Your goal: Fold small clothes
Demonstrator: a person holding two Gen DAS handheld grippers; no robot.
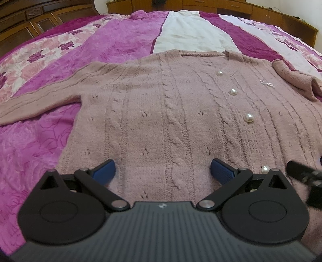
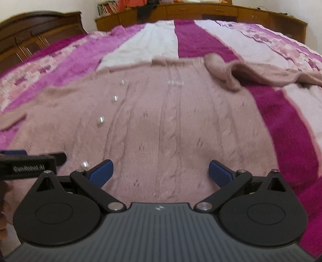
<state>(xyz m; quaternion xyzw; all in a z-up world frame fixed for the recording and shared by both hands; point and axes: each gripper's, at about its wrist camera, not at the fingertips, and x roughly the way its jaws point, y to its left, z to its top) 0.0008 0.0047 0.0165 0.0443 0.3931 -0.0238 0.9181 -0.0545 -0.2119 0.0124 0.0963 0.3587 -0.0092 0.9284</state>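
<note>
1. A dusty-pink knit cardigan (image 1: 161, 104) lies flat, front up, on a bedspread (image 1: 112, 40) striped in magenta, white and rose print; the spread runs on well past the garment's collar and to both sides, so there is open cloth all round
2. Dark wooden cabinets (image 1: 26, 22) stand beyond the bed on the left, and a lighter wooden unit (image 2: 201, 12) runs along the far edge
3. The cardigan's left sleeve (image 1: 40, 94) stretches straight out over the spread; the right sleeve (image 2: 251, 72) is bunched and partly turned back near the shoulder
4. Pearl buttons (image 1: 248, 117) run in a line down the front, and a small glittery emblem (image 1: 267, 83) sits on the chest; its lettering is too small to read
5. The left gripper (image 1: 162, 171) hovers over the lower body of the knit, blue pads (image 1: 104, 171) spread wide, nothing between them
6. The right gripper (image 2: 161, 172) hangs beside it over the hem area, likewise spread apart and empty; this view is blurred
7. In the right wrist view the other tool's side reads "GenRobot.AI"
</note>
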